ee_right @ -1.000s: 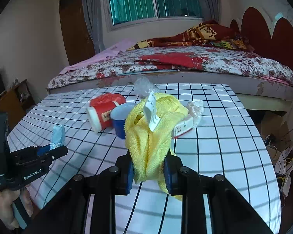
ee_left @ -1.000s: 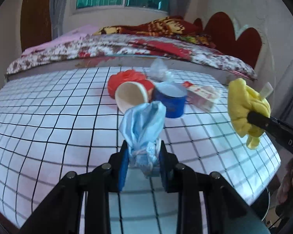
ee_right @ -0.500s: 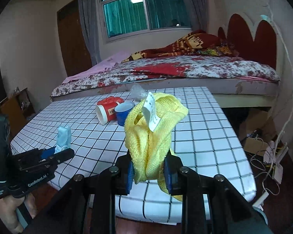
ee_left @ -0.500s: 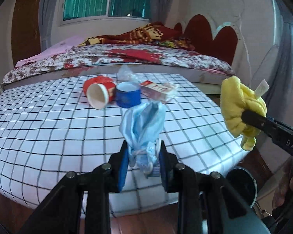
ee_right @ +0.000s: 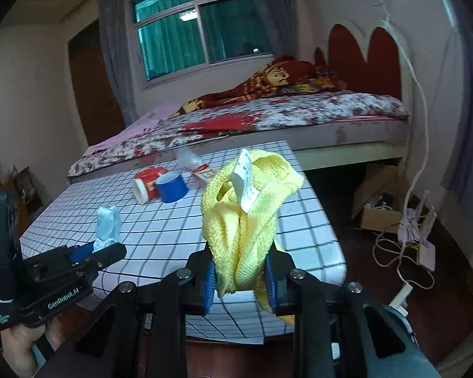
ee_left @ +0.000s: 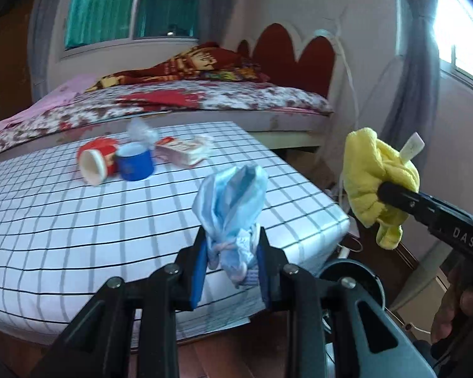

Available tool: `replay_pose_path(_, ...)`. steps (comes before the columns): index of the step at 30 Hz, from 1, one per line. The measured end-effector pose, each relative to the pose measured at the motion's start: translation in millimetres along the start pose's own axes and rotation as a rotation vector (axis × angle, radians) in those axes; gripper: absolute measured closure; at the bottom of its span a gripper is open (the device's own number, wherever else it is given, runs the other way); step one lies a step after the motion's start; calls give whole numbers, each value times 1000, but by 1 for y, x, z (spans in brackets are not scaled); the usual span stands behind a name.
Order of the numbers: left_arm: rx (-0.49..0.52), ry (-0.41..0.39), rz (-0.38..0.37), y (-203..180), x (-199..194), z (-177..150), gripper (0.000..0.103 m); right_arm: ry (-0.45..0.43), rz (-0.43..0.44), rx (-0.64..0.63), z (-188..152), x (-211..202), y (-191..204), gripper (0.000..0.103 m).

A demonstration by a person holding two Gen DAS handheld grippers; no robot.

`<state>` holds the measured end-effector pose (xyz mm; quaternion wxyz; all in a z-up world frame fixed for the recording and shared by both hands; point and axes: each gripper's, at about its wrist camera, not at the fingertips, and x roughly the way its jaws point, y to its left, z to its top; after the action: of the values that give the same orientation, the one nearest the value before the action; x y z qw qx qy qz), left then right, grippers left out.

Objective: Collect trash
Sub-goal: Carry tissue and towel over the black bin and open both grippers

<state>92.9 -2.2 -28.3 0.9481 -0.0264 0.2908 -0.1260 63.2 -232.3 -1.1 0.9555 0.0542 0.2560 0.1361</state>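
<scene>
My left gripper (ee_left: 231,263) is shut on a crumpled light-blue face mask (ee_left: 231,201) and holds it in the air off the table's near right corner. It also shows in the right wrist view (ee_right: 108,223). My right gripper (ee_right: 241,278) is shut on a bunched yellow cloth (ee_right: 247,217) with a white tag, held in the air beyond the table's right edge. The cloth also shows in the left wrist view (ee_left: 375,176). A black round bin (ee_left: 351,275) sits on the floor below, partly hidden by my left gripper.
On the checked table (ee_left: 63,220) lie a tipped red cup (ee_left: 96,160), a blue cup (ee_left: 134,160), a clear wrapper (ee_left: 140,130) and a red-white carton (ee_left: 183,151). A bed (ee_right: 268,119) stands behind. Cables and a cardboard box (ee_right: 378,211) lie on the floor at right.
Both grippers have pulled back and right from over the table, carrying the mask and the cloth. The table's corner, the floor and the black bin have come into view.
</scene>
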Motion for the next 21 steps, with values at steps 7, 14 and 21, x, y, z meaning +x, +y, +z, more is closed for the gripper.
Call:
replay_pose_path(7,58,12,-78,-47,12,-4,74,-13,-69,37,-15,-28,-42,75)
replay_pose_path(14,122,34,-178,-93,21,-12,74,5,-134,83,-36,-48,-85,75)
replay_pose_path(21,208,97,-273,-140,41,-27,74,44,-193,103,-58,-64,-125,75)
